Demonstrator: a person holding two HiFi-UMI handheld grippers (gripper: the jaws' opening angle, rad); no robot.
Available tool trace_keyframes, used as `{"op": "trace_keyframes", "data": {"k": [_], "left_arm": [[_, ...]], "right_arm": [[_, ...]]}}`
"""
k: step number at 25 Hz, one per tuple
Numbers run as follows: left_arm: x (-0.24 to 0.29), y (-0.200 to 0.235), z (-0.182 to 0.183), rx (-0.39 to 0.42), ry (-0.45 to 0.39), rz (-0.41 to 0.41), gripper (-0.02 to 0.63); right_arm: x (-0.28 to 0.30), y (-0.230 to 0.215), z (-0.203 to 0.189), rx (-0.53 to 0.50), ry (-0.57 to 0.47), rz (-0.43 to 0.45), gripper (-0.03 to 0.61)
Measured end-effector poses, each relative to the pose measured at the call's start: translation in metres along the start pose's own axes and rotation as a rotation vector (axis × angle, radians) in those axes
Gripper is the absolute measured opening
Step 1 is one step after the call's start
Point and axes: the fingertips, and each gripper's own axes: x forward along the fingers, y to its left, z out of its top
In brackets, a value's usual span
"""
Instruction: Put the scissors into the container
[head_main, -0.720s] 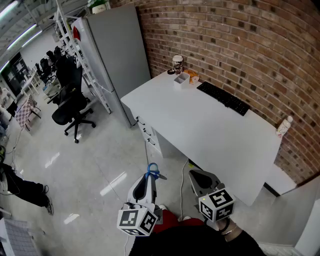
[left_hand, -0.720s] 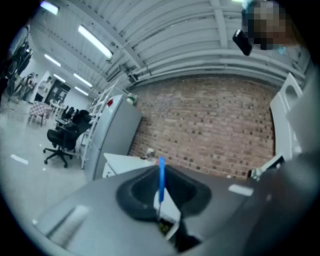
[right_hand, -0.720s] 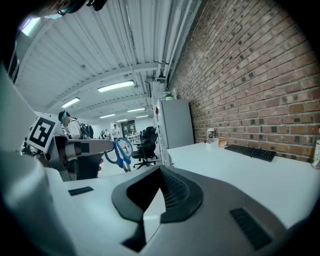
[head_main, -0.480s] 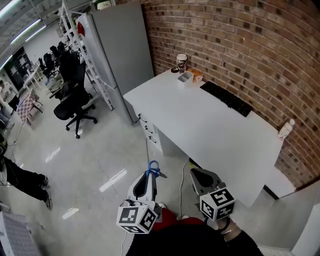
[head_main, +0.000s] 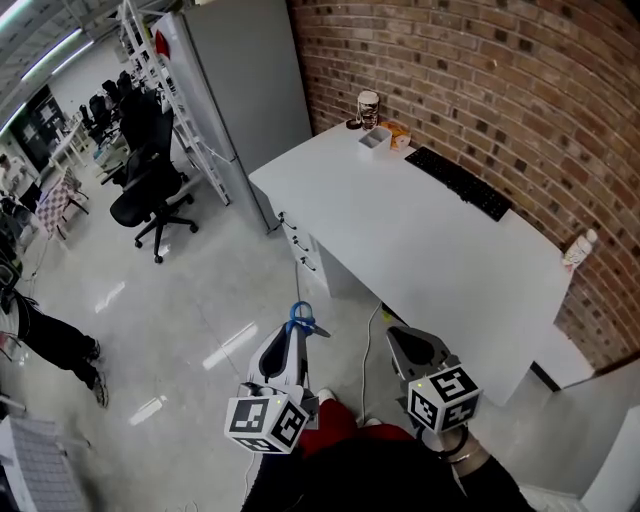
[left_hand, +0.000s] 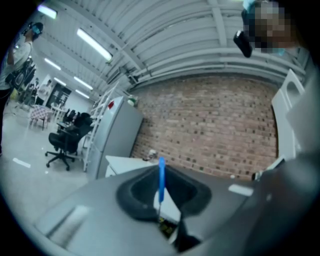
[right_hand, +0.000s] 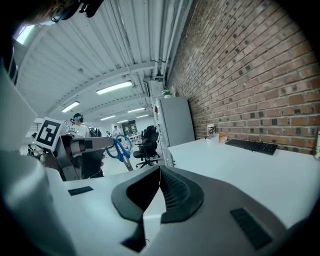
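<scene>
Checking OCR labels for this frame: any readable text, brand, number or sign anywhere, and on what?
No text can be read in any view.
Left marker cube: black-and-white square pattern only, no letters or digits.
Right marker cube: the same, pattern only.
Cup: markings too small to read.
Orange packet: too small to read.
Keyboard: key legends too small to read.
Scissors: no print visible.

My left gripper (left_hand: 160, 169) pinches the blue scissors (left_hand: 161, 181) edge-on between its jaws. Far off: a white table (left_hand: 122, 162), grey cabinet (left_hand: 117, 131), brick wall (left_hand: 210, 130). Chair (left_hand: 64, 143) at left.
</scene>
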Motion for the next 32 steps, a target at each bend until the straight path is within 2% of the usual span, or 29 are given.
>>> {"op": "trace_keyframes", "data": {"k": [7,13,32], "left_arm": [[0.024,0.015,0.004,-0.012,-0.002,0.01,0.032],[0.065,0.039,0.008,-0.02,-0.005,-0.004,0.032],[0.214,0.169,0.028,-0.073,0.055,-0.031,0.032]], "right_arm": [[0.01,-0.026,0.014,0.014,-0.025,-0.044,0.009],[0.04,-0.051,0.024,0.036,-0.026,-0.093,0.009],[0.222,-0.084,0.066,0.084,0.028,-0.131,0.009]]}}
